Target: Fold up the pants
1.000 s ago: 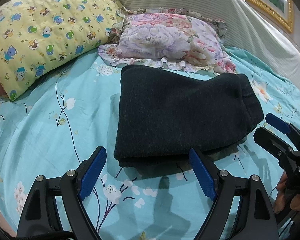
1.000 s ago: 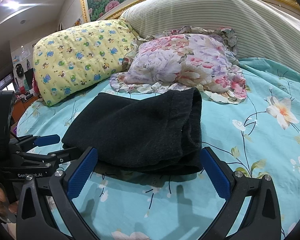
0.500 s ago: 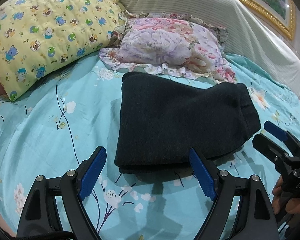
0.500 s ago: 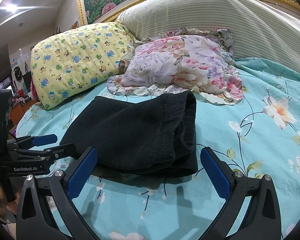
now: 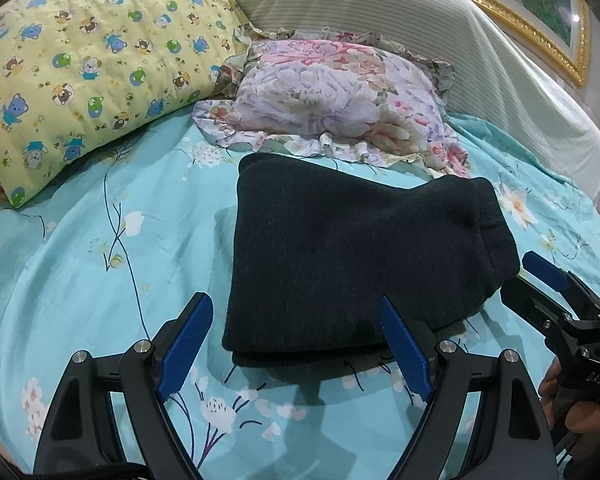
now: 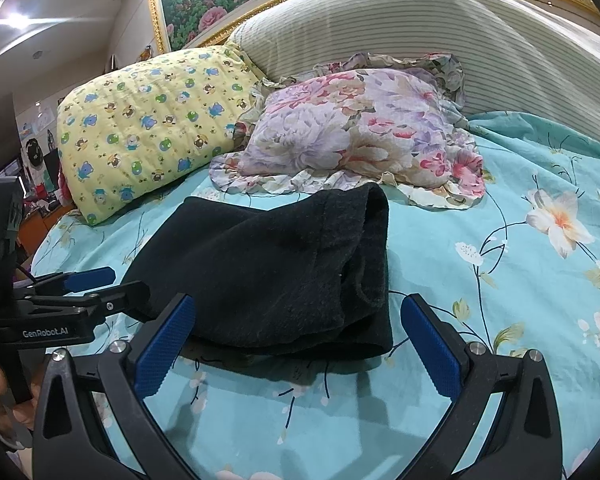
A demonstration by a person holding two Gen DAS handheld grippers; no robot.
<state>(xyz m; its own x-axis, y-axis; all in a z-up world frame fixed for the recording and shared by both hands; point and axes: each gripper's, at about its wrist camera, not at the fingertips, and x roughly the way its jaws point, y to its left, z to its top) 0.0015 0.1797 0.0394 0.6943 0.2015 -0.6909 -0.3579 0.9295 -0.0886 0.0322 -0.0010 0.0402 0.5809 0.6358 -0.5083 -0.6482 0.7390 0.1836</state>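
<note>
On the left, toward the head of the bed, a yellow quilted pillow printed with cartoon bears (image 5: pixel 88 76) leans beside a frilled floral pillow (image 5: pixel 332 100). Our left tongs (image 5: pixel 296 344) hover spread wide and empty just short of the near edge of the dark, thick knit pants (image 5: pixel 352 256), which lie folded into a compact rectangle in the middle of the bed, on the turquoise flowered bedsheet (image 5: pixel 100 248), their far edge just beside the floral pillow's frill. To the right, our right tongs (image 6: pixel 296 336) are likewise spread apart and hold nothing, poised at the bundle's near right corner, where the cuffed or banded end shows stacked layers.

We judge the fabric soft, limp and fairly heavy for cloth, with a fuzzy surface that should not slip. It will sag and the layers may slide apart if lifted by one layer only, so we would pinch through all layers at the two near corners. The fold looks nearly complete.
</note>
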